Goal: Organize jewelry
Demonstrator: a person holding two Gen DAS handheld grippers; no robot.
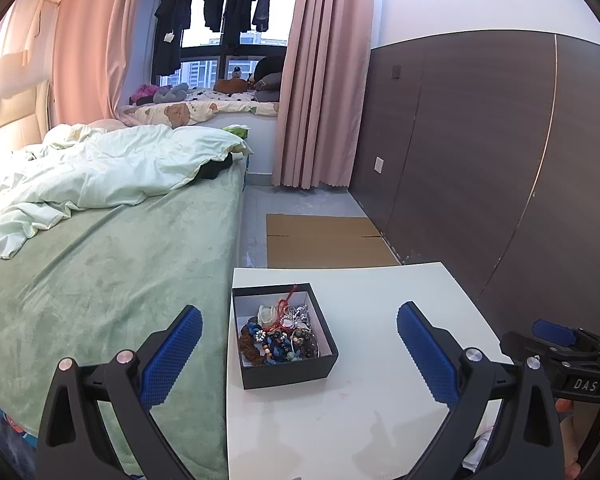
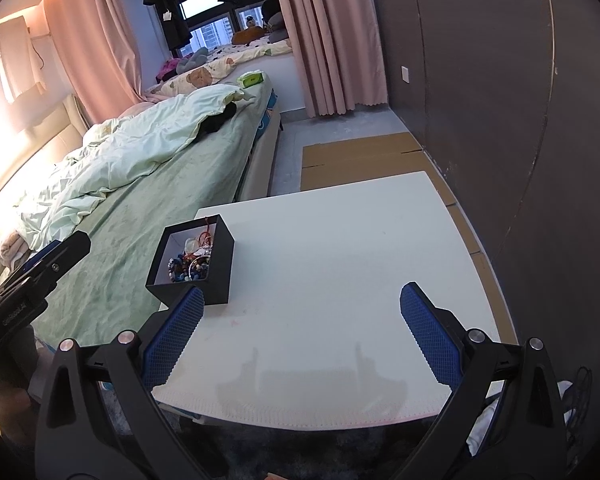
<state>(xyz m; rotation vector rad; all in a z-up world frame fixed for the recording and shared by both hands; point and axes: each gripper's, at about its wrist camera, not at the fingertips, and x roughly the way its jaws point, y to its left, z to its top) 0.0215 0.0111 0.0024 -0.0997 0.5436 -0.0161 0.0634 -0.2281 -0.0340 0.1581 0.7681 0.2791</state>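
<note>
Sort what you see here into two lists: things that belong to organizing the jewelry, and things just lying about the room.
Belongs to the job:
black box
jewelry heaped inside it
white table it stands on
left gripper, open
right gripper, open

Just lying about:
bed
crumpled duvet
flattened cardboard
pink curtains

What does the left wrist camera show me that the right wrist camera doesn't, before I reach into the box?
Only the left wrist view looks well down into the black box, with the beads spread out and the right gripper at the frame's edge. Only the right wrist view shows the table's near edge and the left gripper over the bed. Both show the box near the white table's bed-side edge, both grippers open, holding nothing.
</note>
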